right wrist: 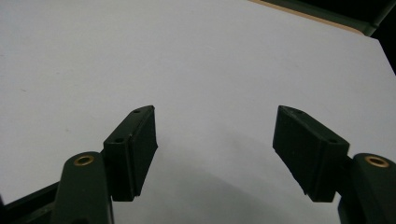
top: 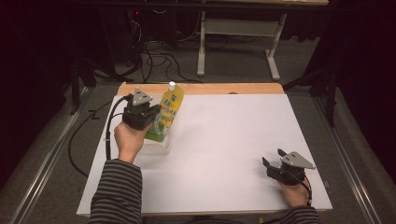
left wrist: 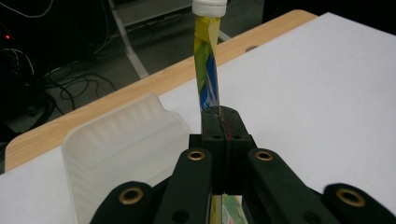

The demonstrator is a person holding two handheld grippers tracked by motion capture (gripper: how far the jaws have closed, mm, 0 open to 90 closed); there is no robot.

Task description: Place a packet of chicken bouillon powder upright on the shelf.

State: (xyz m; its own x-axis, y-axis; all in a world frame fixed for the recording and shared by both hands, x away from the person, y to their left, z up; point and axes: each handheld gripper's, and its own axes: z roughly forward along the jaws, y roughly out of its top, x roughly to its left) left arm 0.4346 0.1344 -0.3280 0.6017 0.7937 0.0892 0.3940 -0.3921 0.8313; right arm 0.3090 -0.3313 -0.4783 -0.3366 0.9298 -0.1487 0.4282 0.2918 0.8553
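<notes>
Desk carries a tray near its left edge. Left gripper has its jaws clamped on a pouch above the tray, cap tilted toward the far edge. Right gripper, near the right corner, has jaws wide apart, holding nothing.

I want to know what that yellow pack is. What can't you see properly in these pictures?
- Yellow pouch: label print too small in the high view; the left gripper covers its lower part in the left gripper view.
- Clear tray: inside hidden by hand and pouch.
</notes>
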